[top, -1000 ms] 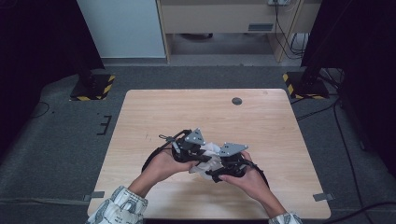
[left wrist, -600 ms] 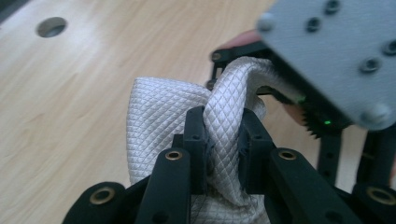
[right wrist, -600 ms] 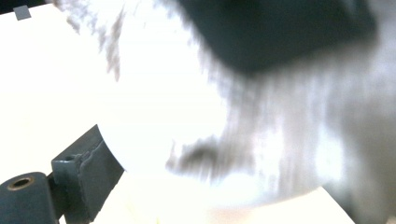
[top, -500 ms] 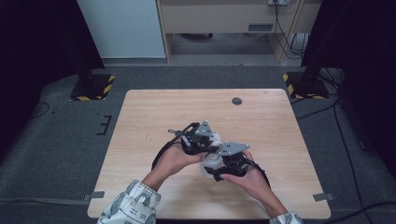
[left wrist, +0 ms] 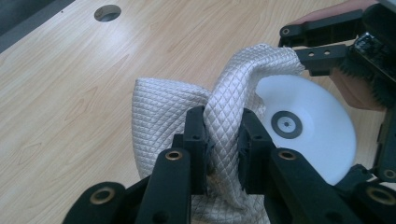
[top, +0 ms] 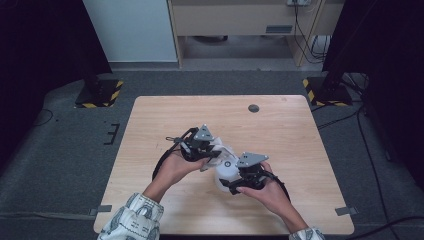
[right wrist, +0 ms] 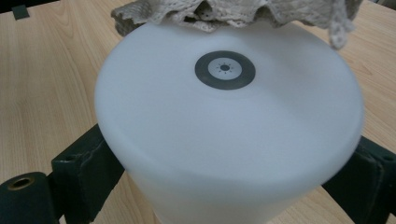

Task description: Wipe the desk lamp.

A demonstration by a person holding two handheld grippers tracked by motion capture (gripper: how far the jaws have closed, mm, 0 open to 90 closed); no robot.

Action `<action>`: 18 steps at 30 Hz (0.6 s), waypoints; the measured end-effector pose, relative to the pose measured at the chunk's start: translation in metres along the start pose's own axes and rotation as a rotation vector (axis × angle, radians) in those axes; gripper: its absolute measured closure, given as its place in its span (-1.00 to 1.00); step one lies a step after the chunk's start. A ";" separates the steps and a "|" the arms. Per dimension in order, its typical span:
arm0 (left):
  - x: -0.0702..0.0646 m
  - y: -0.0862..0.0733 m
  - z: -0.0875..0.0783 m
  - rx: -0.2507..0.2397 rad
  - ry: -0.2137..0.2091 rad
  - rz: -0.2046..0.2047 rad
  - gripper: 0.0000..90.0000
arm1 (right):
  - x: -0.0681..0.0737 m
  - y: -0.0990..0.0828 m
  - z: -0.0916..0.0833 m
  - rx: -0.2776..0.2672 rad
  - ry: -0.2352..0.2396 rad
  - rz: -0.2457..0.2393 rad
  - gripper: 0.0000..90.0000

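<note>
**Cloth meets cup: the wipe was on**

The left gripper (left wrist: 223, 140) had its jaws pinching a bunched fold of the pale quilted cloth (left wrist: 173, 107), and that grip looked solid. Just beside it, the right gripper (right wrist: 224, 186) had its jaws clamped on either flank of the white plastic cup (right wrist: 229, 135), bottom end tipped toward the cloth, the grey ring mark on its base plain to see. Cup and cloth sat above the light wooden table (top: 300, 130), well short of the small round hole (top: 253, 108) near the table's far edge, and the cloth draped against the cup's rim side.

To do this well, I'd say the cup hand wanted to hold steady while the cloth hand did the travelling, pressing the fold flat onto the cup's surface and sweeping around it. The pinch sat on a narrow bunch, so a hard drag could have pulled the cloth loose; light strokes looked wiser
</note>
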State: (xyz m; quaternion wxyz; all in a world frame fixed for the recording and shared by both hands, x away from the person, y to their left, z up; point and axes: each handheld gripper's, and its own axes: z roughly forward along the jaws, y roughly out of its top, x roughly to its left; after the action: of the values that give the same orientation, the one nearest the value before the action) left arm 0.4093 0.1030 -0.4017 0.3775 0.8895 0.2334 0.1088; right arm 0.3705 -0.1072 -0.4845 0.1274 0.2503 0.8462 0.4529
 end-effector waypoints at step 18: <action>0.012 -0.024 0.026 0.044 -0.028 -0.014 0.68 | -0.001 -0.003 -0.001 -0.012 0.004 -0.007 -0.80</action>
State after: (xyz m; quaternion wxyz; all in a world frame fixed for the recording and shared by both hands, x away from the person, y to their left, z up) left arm 0.4210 0.1073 -0.4365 0.3619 0.8973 0.2365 0.0887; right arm 0.3696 -0.1097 -0.4865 0.1289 0.2457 0.8445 0.4580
